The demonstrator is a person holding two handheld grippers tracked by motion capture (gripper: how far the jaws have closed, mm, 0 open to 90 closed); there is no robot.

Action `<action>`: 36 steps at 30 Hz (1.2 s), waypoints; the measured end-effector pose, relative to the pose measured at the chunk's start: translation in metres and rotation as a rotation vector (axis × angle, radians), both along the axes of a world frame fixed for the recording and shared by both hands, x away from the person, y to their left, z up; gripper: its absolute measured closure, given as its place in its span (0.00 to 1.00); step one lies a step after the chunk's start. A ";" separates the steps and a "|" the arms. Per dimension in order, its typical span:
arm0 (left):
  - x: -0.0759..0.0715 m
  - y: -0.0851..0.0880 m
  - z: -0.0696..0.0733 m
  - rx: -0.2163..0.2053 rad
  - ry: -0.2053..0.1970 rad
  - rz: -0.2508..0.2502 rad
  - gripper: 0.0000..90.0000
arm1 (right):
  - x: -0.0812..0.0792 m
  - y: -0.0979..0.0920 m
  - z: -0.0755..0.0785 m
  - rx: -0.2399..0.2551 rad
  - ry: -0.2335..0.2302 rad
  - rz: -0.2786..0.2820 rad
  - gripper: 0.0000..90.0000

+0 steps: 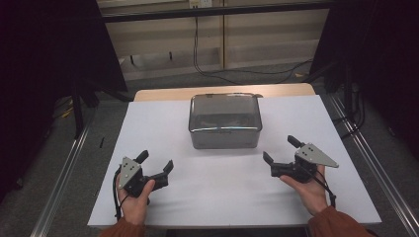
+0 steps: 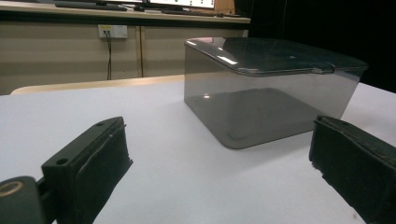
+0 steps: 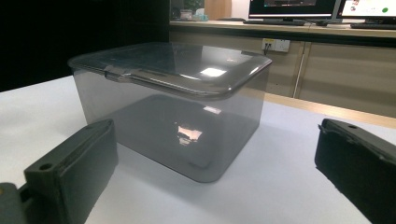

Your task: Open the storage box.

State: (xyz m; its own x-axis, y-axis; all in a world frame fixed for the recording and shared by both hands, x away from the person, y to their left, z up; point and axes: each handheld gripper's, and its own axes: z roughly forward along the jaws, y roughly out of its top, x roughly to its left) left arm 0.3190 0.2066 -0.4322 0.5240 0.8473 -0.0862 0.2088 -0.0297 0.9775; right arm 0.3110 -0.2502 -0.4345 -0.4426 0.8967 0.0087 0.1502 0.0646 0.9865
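Two grippers low on sheet point(image 1: 163, 128) | left point(image 1: 158, 164), right point(image 1: 279, 149): jaws wide, empty | lidded box point(image 1: 225, 121) between, unlabelled

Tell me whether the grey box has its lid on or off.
On. The lid sits flat across the top of the box, its rim overhanging the walls.

Left tool point(image 2: 219, 168) gapes wide; lidded grey box point(image 2: 266, 88) ahead on white table point(image 2: 187, 177).

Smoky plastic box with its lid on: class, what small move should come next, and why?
Probably bring both hand-held grippers forward toward the box. The left hand-held gripper and right hand-held gripper rest open on the white table, apart from the box, whose lid is shut.
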 end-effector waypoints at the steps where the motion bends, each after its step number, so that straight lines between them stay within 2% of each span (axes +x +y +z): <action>1: 0.000 0.000 0.000 0.001 0.000 0.000 0.05 | 0.001 0.001 0.000 -0.003 0.002 0.003 0.00; 7: 0.000 0.000 0.000 0.006 0.001 0.000 0.05 | 0.006 0.006 0.002 0.013 0.002 0.004 0.00; 9: 0.000 0.000 0.000 0.008 0.002 -0.001 0.05 | 0.008 0.007 0.003 0.007 -0.005 0.006 0.00; 12: 0.000 0.000 0.000 -0.012 -0.002 -0.008 0.05 | 0.011 0.011 0.005 -0.003 -0.007 0.012 0.00; 13: 0.000 -0.002 0.000 -0.010 -0.010 -0.008 0.05 | 0.015 0.014 0.009 -0.035 0.002 0.017 0.00; 14: -0.001 -0.002 0.000 0.001 -0.014 -0.008 0.05 | 0.017 0.015 0.010 -0.040 -0.003 0.018 0.00; 19: 0.000 -0.002 -0.001 0.005 -0.009 -0.002 0.05 | 0.026 0.023 0.017 -0.035 -0.006 0.055 0.00; 25: 0.001 -0.002 -0.001 0.012 -0.006 -0.001 0.05 | 0.034 0.032 0.020 -0.044 -0.010 0.063 0.02; 28: 0.002 -0.002 -0.002 0.017 -0.004 -0.003 0.05 | 0.036 0.037 0.022 -0.095 -0.030 0.072 0.02; 30: 0.002 -0.002 -0.002 0.022 -0.003 -0.004 0.05 | 0.037 0.042 0.025 -0.106 -0.039 0.085 0.02; 31: 0.002 -0.003 -0.002 0.020 -0.003 -0.004 0.05 | 0.039 0.046 0.027 -0.136 -0.058 0.090 0.03; 33: 0.002 -0.003 -0.002 0.022 -0.004 -0.004 0.05 | 0.039 0.048 0.028 -0.142 -0.063 0.092 0.04; 34: 0.002 -0.003 -0.002 0.022 -0.004 -0.006 0.05 | 0.038 0.051 0.028 -0.162 -0.073 0.091 0.04; 35: 0.002 -0.002 -0.002 0.018 -0.005 -0.008 0.05 | 0.036 0.057 0.027 -0.220 -0.091 0.104 0.04; 36: 0.002 -0.002 -0.001 0.019 -0.006 -0.006 0.05 | 0.036 0.057 0.027 -0.220 -0.091 0.104 0.04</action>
